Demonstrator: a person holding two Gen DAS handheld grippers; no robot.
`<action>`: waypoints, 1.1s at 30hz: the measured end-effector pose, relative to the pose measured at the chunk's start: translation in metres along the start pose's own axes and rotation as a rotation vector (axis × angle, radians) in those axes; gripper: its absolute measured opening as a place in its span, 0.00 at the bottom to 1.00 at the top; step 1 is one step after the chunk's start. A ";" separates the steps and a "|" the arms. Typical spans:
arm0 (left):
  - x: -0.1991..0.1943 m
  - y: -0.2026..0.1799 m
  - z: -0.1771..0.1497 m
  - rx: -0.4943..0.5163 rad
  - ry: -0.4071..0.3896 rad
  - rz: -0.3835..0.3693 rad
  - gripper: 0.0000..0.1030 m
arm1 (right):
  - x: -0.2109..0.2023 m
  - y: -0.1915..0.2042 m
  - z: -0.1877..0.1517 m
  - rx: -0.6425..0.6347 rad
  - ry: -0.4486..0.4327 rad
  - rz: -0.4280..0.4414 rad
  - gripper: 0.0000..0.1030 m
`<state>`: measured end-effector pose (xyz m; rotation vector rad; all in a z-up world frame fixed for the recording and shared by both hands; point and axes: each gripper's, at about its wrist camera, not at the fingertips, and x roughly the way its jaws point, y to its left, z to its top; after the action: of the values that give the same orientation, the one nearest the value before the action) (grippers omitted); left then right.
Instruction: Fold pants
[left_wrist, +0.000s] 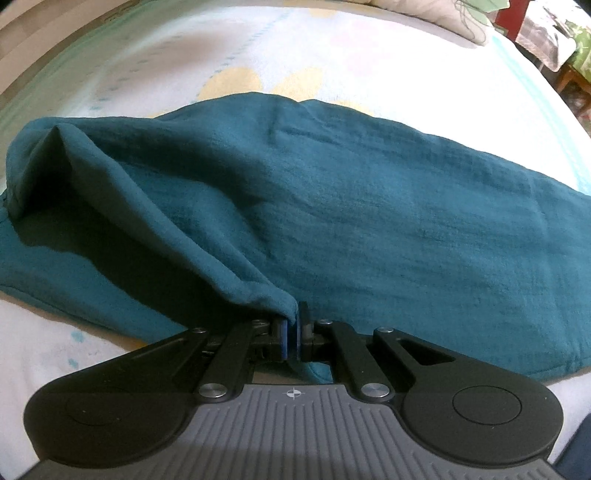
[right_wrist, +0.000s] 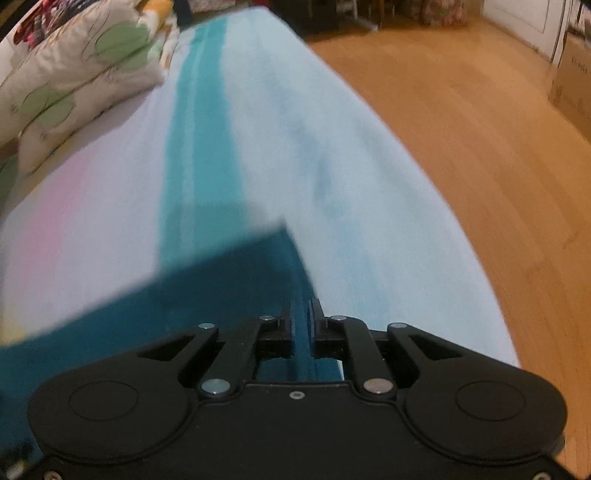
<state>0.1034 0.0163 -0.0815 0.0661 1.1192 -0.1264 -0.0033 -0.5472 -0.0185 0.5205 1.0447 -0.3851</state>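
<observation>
The teal pants (left_wrist: 332, 192) lie spread across the bed (left_wrist: 332, 55), over its pale patterned sheet, well short of the pillows (right_wrist: 77, 70) stacked at the bed's far end. The left tongs (left_wrist: 294, 325) are closed tight on a hem of the pants, and from that pinch a lifted fold of cloth rises in a ridge toward the left side of the bed. The right tongs (right_wrist: 302, 321) stand a narrow gap apart with an edge of the pants between them; blur hides whether the pads press it. Wooden floor (right_wrist: 461, 147) runs beside the bed.
</observation>
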 end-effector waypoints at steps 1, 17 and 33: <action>0.000 0.000 0.000 -0.002 -0.001 -0.001 0.04 | -0.002 -0.004 -0.012 -0.002 0.015 0.002 0.18; 0.001 0.007 0.001 -0.004 0.008 -0.027 0.04 | 0.016 -0.012 -0.053 0.015 0.019 0.013 0.29; -0.017 0.015 -0.006 0.043 0.031 -0.058 0.14 | -0.016 0.000 -0.047 0.038 -0.040 -0.150 0.16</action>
<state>0.0931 0.0332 -0.0691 0.0745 1.1497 -0.2021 -0.0441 -0.5194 -0.0226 0.4677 1.0428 -0.5464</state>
